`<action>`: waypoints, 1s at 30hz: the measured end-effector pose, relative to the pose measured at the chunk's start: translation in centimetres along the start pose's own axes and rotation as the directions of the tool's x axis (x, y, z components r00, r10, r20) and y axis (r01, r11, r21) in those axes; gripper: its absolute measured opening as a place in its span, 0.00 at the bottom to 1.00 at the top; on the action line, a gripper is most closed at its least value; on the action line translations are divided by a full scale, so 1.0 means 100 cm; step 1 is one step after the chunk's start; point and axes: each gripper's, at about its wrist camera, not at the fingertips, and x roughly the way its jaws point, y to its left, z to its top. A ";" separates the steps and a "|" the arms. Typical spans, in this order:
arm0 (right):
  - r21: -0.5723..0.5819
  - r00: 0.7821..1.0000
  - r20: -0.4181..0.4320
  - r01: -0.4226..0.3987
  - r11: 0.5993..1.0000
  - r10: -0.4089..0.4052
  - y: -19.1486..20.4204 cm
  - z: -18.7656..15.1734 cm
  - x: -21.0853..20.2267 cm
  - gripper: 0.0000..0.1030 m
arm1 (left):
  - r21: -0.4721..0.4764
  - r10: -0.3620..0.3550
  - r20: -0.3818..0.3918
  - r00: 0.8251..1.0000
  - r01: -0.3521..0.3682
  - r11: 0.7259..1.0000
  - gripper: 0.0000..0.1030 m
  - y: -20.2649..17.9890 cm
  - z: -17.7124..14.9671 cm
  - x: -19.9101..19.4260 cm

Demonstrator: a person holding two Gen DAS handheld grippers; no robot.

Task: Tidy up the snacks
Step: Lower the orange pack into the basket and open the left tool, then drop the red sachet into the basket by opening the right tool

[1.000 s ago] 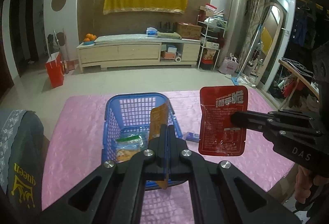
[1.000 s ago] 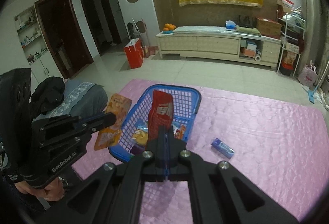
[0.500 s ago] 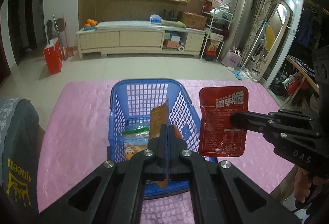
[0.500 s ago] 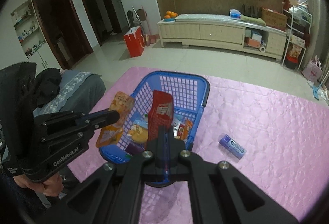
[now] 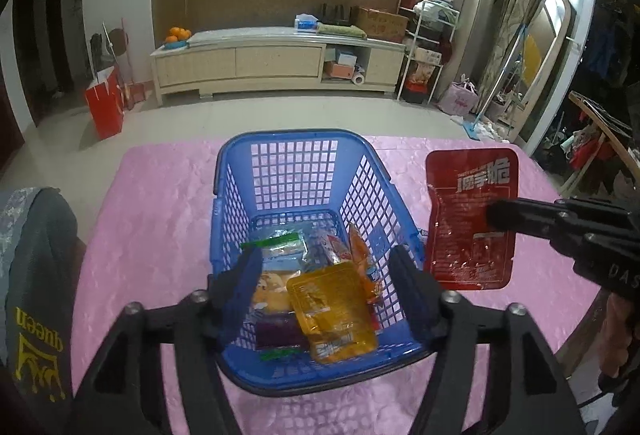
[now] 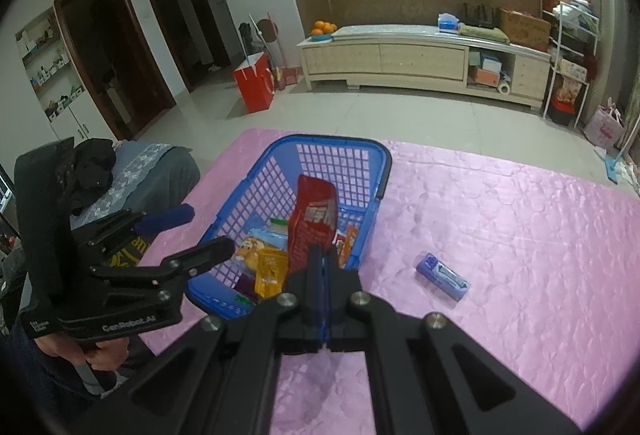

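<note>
- A blue basket [image 5: 296, 171] stands on the pink-covered counter [image 6: 520, 235], toward its left edge as the right wrist view shows it, and holds several snack packets.
- The left tool [image 5: 324, 275] hangs over the near end of the basket; its jaws are opening and stand well apart, with nothing pressed between them.
- An orange packet [image 5: 332, 311] lies flat on top of the other snacks at the near end of the basket, directly below the gap between the left tool's jaws and free of them.
- The right tool [image 6: 323, 255] has its jaws closed on the lower edge of a red packet [image 6: 314, 219], which stands upright above the counter.
- In the left wrist view the red packet sits just beside the basket's right wall, outside the rim.
- A small blue-and-white packet [image 6: 442, 276] lies alone on the counter, to the right of the basket and apart from it.
- A hand [image 6: 100, 351] grips the handle of the left tool at the counter's left edge.
</note>
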 end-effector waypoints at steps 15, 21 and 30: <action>-0.059 1.000 -0.020 -0.009 0.998 0.008 0.023 0.019 0.031 0.03 | -0.035 0.059 0.044 0.997 -0.057 0.998 0.67 0.034 0.001 -0.016; -0.077 0.998 -0.060 -0.011 0.997 0.006 0.027 0.028 0.059 0.03 | -0.049 0.082 0.026 0.996 -0.081 0.996 0.74 0.051 0.000 0.003; -0.097 0.995 -0.099 0.022 0.995 -0.031 0.029 0.031 0.089 0.03 | -0.046 0.102 0.029 0.994 -0.101 0.994 0.99 0.064 -0.006 0.013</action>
